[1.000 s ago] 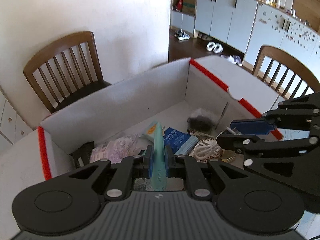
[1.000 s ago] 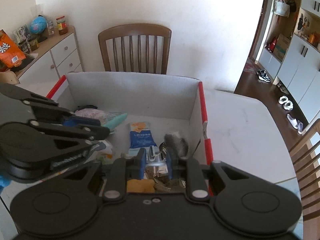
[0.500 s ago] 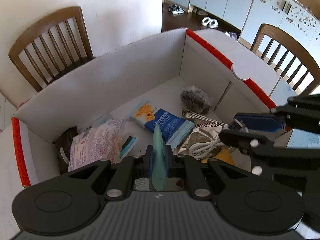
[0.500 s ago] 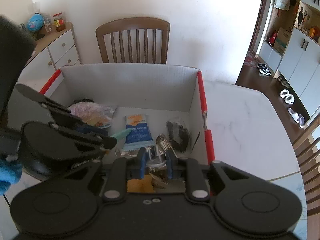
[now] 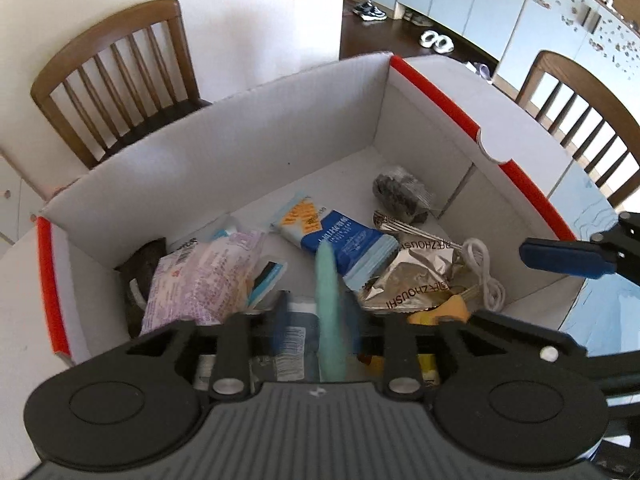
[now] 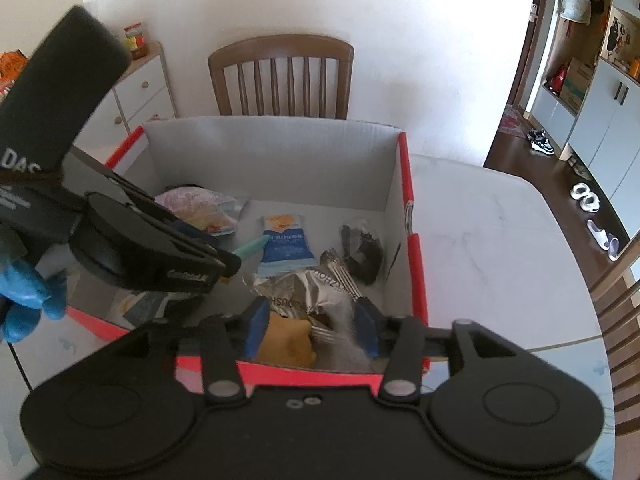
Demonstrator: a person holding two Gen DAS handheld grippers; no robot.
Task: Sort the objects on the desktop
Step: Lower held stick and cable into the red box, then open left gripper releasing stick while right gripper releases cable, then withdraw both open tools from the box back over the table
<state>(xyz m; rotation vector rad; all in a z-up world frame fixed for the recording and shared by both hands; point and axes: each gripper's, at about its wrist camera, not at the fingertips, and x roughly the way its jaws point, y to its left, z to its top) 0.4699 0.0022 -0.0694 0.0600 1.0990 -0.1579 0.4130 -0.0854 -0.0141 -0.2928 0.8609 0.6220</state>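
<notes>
A white cardboard box (image 5: 240,152) with red rims stands on the table and holds several things. My left gripper (image 5: 317,300) hangs over its near side with its jaws opening. A slim teal thing (image 5: 330,312), blurred, stands loose between the pads, closer to the right one. The right wrist view shows that teal thing's tip (image 6: 252,248) poking past the left gripper (image 6: 236,260). My right gripper (image 6: 311,320) is over the box's (image 6: 272,160) near red rim, jaws opening. A blurred grey-silver thing (image 6: 340,332) is between its pads, beside a yellow thing (image 6: 286,340).
In the box lie a blue-and-orange packet (image 5: 332,232), a silver foil wrapper (image 5: 416,276), a pink packet (image 5: 208,272), a dark bundle (image 5: 400,194), a fork (image 5: 408,228) and a white cable (image 5: 484,268). Wooden chairs (image 6: 280,76) stand behind the table. A blue-gloved hand (image 6: 28,292) holds the left gripper.
Both grippers were shut, the left on the teal thing and the right on a small silver thing; now both pairs of jaws have parted. The left gripper has tipped further down into the box.
</notes>
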